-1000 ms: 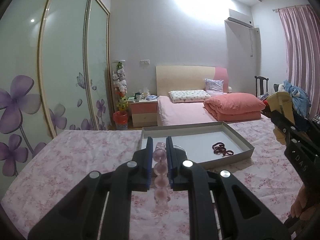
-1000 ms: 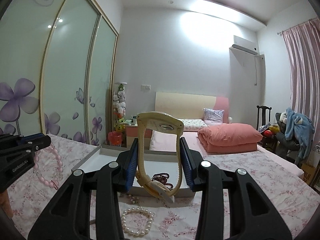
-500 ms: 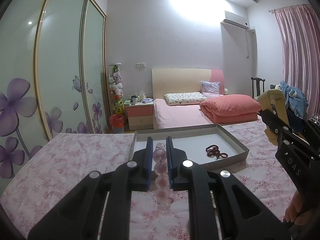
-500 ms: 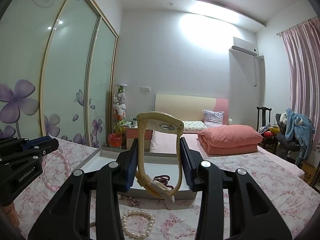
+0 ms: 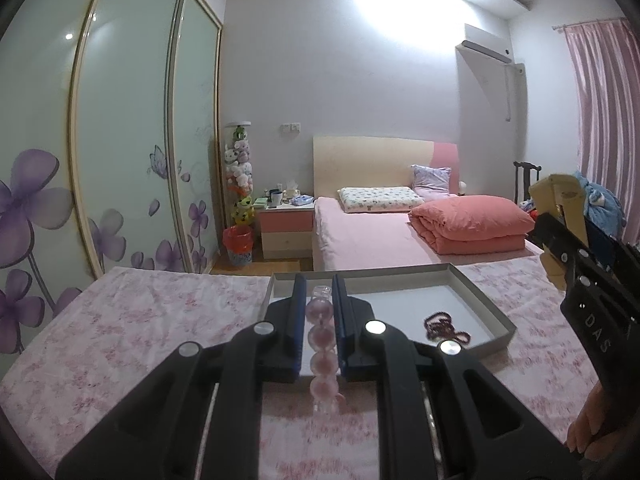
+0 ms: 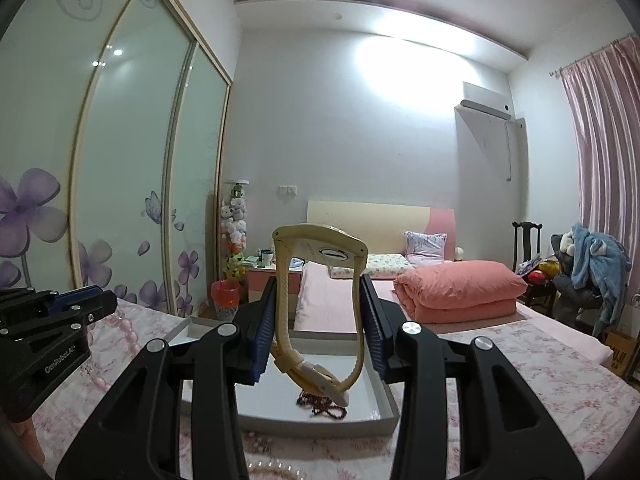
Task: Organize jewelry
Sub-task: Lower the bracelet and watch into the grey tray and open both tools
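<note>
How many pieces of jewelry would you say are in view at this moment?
4. A pink bead bracelet in the left gripper, a cream watch in the right gripper, a dark red bead bracelet in the tray, and a pearl bracelet barely visible before it. Others may be hidden.

On the floral bedspread (image 6: pixel 500 364): one shallow grey tray (image 6: pixel 384 396), one dark-red bead bracelet (image 5: pixel 444 326), one pink bead bracelet (image 5: pixel 322 344), one cream watch (image 6: pixel 320 256), one pearl strand (image 6: pixel 276 473).
</note>
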Motion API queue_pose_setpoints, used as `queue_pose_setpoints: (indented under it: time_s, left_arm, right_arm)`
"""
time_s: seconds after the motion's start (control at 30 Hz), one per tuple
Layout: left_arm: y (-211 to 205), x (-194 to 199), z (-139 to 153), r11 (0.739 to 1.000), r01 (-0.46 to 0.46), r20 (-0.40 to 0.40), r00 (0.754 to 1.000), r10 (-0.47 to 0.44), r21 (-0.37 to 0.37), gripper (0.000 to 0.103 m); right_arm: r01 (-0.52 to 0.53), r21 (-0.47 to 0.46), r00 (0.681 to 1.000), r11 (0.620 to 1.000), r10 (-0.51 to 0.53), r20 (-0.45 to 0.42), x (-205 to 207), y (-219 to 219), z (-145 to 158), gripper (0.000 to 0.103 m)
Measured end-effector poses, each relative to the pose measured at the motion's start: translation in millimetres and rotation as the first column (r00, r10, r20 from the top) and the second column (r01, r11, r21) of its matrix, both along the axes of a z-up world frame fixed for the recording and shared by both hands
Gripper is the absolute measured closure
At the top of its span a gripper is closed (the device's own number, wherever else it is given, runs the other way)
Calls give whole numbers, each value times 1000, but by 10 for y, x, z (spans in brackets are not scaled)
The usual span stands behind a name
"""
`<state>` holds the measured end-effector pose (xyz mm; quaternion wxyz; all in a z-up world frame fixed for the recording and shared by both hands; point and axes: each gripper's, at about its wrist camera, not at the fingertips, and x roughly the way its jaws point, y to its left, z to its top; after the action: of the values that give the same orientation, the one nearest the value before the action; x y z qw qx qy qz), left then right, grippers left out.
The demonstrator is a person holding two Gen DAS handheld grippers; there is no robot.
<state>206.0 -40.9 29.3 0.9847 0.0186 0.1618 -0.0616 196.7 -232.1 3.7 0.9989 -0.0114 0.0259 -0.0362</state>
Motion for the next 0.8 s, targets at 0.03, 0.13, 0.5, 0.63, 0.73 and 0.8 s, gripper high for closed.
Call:
queue_pose_setpoints:
  time_s: [0.03, 0.13, 0.5, 0.63, 0.73, 0.8]
  left_arm:
    - [-17, 60, -15, 1000, -2, -4, 1000, 2, 0, 89]
    - [-69, 288, -60, 1000, -5, -30, 1000, 5, -2, 89]
    - [-297, 1147, -394, 1000, 7, -179, 984, -10, -19, 89]
    - [-323, 1318, -550, 1000, 6, -228, 974, -9, -14, 88]
    - [-276, 1334, -564, 1000, -4, -219, 976, 0, -21, 77]
    - [-205, 1324, -532, 999, -21, -205, 979, 14, -31, 72]
  right_arm:
    - [2, 4, 1000, 1000, -2, -6, 91, -19, -16, 62]
    - [2, 16, 1000, 1000, -1, -29, 259, -60, -63, 62]
    - [17, 83, 989, 996, -5, -145, 808, -276, -280, 62]
    - [13, 80, 983, 997, 2, -185, 909, -280, -361, 62]
    - [6, 76, 977, 997, 10, -214, 949, -276, -404, 62]
    - [2, 68, 971, 998, 14, -237, 1016, -228, -410, 62]
